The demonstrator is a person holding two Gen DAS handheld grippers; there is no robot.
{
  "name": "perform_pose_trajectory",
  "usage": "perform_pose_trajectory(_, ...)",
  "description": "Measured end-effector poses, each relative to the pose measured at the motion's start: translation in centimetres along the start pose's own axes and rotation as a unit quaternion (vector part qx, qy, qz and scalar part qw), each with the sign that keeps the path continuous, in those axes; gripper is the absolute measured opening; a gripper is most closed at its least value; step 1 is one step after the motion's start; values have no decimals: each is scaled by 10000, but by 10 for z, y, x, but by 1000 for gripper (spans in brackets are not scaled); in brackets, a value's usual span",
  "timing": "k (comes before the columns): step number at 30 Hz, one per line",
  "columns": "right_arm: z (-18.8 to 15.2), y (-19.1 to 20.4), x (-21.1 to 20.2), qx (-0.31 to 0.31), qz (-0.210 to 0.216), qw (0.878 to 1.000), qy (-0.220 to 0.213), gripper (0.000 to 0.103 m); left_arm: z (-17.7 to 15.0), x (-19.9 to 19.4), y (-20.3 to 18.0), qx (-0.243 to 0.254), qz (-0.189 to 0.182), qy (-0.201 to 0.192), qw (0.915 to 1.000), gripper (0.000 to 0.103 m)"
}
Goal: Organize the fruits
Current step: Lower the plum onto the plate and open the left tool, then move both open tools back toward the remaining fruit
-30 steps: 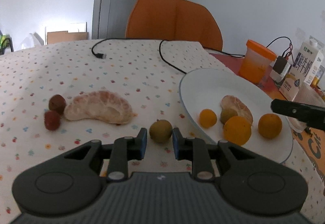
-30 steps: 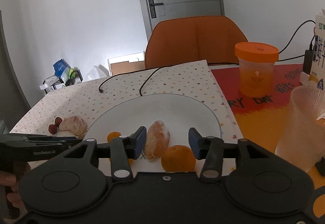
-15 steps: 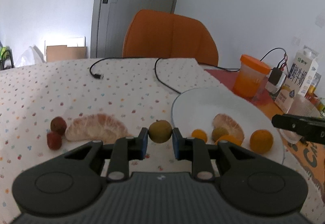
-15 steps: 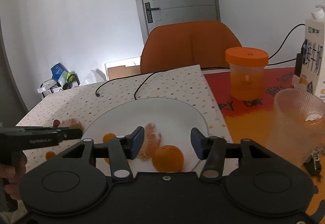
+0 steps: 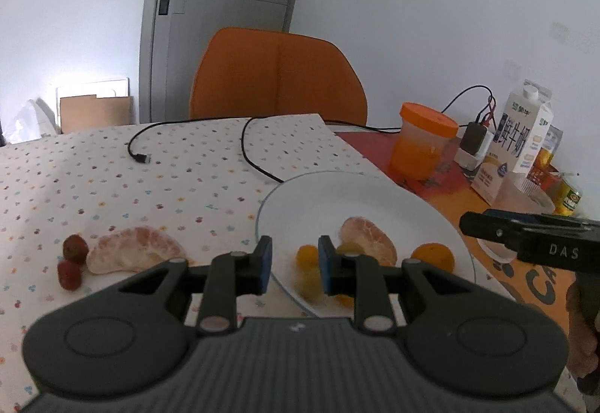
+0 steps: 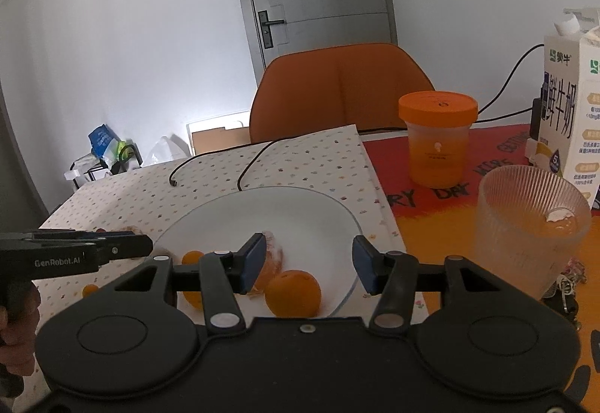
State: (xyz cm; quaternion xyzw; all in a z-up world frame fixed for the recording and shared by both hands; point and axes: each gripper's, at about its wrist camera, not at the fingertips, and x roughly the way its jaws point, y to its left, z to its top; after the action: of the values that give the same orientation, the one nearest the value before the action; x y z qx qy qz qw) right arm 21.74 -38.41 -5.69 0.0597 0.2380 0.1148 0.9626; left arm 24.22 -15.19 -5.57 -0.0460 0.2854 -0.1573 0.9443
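My left gripper [image 5: 291,265] is open and empty above the near rim of the white plate [image 5: 337,195]. A blurred greenish-yellow fruit [image 5: 310,283] lies on the plate just below its jaws. The plate also holds a small kumquat [image 5: 305,255], a peeled citrus segment [image 5: 369,240] and an orange [image 5: 433,257]. A larger peeled segment [image 5: 135,250] and two dark red lychees [image 5: 71,261] lie on the cloth at left. My right gripper [image 6: 307,265] is open and empty over the plate's [image 6: 285,210] near side, above the orange [image 6: 293,293].
An orange-lidded jar [image 6: 437,139], a ribbed plastic cup [image 6: 528,225] and a milk carton [image 6: 570,105] stand at right. A black cable [image 5: 247,147] lies across the dotted cloth behind the plate. An orange chair [image 5: 277,75] stands at the far edge.
My left gripper carried the greenish fruit right, over the plate, then opened; the fruit dropped onto the plate. My right gripper stayed open and shifted slightly.
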Motion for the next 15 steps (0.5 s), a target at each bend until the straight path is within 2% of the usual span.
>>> perform_pose_trajectory(3,1,2,0,5,27,10000,-2,53,1,-5,6,-62,74,0,10000,24)
perform_pose_trajectory(6,0,7,1,-6,66,10000,3,55,1,-9,15,-140,164,-26,9998,31)
perform_pose_trajectory(10,0,16,2,-52,134,9999,28,56,1,-19,27,-202,339,-112,9992,47)
perform_pose_trajectory(15,0,28,4,-109,218,9997,43,62,0,-32,42,-229,547,-230,9980,65)
